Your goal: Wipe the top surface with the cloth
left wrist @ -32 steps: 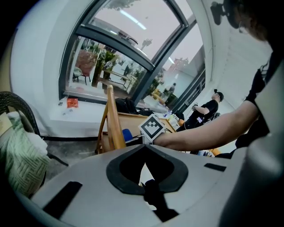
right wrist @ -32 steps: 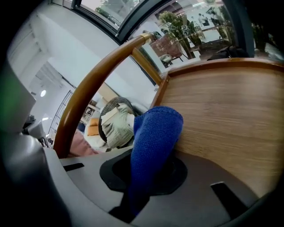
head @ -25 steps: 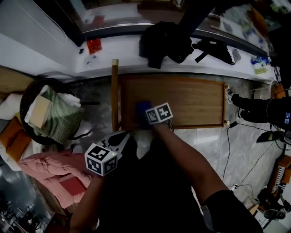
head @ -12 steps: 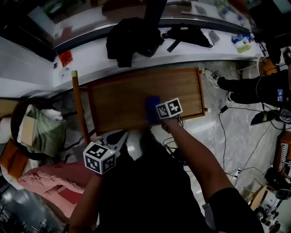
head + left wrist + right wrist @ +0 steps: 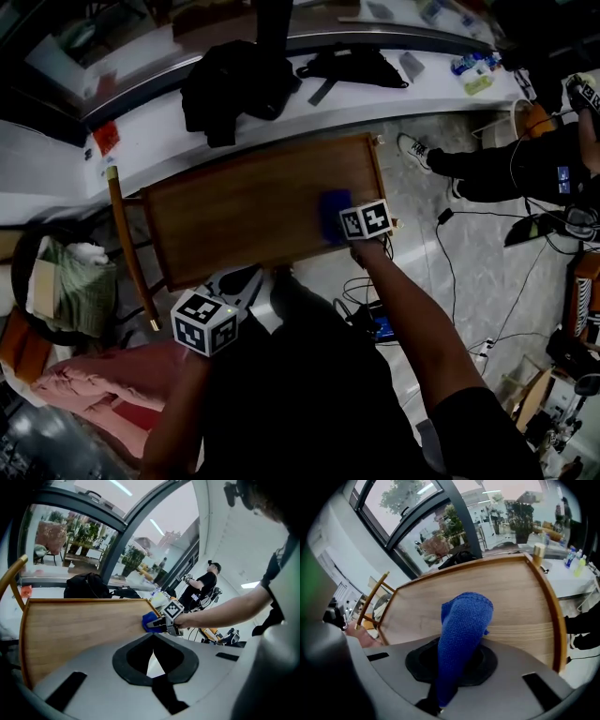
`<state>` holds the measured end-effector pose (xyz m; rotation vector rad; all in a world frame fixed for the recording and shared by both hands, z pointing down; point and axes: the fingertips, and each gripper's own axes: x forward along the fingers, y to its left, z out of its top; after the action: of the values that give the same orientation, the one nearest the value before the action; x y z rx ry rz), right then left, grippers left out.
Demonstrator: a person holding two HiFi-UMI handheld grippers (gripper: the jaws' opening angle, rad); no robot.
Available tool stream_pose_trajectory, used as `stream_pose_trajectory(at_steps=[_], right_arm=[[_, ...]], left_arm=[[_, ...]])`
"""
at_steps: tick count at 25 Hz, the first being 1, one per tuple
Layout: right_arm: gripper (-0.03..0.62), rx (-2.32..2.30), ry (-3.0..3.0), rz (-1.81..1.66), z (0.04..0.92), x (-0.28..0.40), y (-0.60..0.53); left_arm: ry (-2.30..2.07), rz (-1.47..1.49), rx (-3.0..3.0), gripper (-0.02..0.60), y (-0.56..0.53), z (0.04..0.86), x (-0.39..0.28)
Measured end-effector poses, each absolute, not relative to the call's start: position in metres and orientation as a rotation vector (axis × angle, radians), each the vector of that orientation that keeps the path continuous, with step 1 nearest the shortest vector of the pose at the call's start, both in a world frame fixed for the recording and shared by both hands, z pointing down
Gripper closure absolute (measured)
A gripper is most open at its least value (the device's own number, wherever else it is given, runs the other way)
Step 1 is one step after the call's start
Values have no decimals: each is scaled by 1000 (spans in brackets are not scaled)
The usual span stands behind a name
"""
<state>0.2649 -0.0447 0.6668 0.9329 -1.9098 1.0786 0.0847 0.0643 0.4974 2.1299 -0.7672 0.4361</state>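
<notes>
Now right claw [image 5: 339, 223] clenched on blue cloth [image 5: 464, 620]. Cloth touches top of wooden bench [image 5: 234, 211], near right end, close to front edge. Left claw [image 5: 152, 657] closed together, nothing between. It is held off bench, before front edge, well apart from cloth.

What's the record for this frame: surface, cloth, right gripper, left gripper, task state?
surface: wooden table top, nothing on it but the cloth
cloth: blue cloth, resting on the top near its right end
right gripper: right gripper, jaws shut on the blue cloth, over the top
left gripper: left gripper, jaws together, empty, held off the top at its near side
task state: wiping appears under way
</notes>
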Motion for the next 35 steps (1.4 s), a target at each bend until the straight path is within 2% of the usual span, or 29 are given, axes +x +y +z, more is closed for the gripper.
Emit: stream_pose_trajectory(at_steps=[10,17,20,23,30,35], right_arm=[[539,1174,-1689,938,661,359,-58],[539,1326,-1551,994,657,393,-60],[539,1378,-1552,1007,647,382,-59],[539,1320,-1789,1021,628,296,-59],[539,814,-2142,1229,616,10,3],[539,556,-2184,1256,627,-118,48]], left_arm=[[-785,397,2147,572,63,491,99],[-821,370,2140,572,76,483,63],[-858,359,2138,572,82,476,27],[-912,347,2116,572,90,472,-26],[-987,362,2067,572,108,475,-131],[-1021,355,2030,572,122,483,-171]])
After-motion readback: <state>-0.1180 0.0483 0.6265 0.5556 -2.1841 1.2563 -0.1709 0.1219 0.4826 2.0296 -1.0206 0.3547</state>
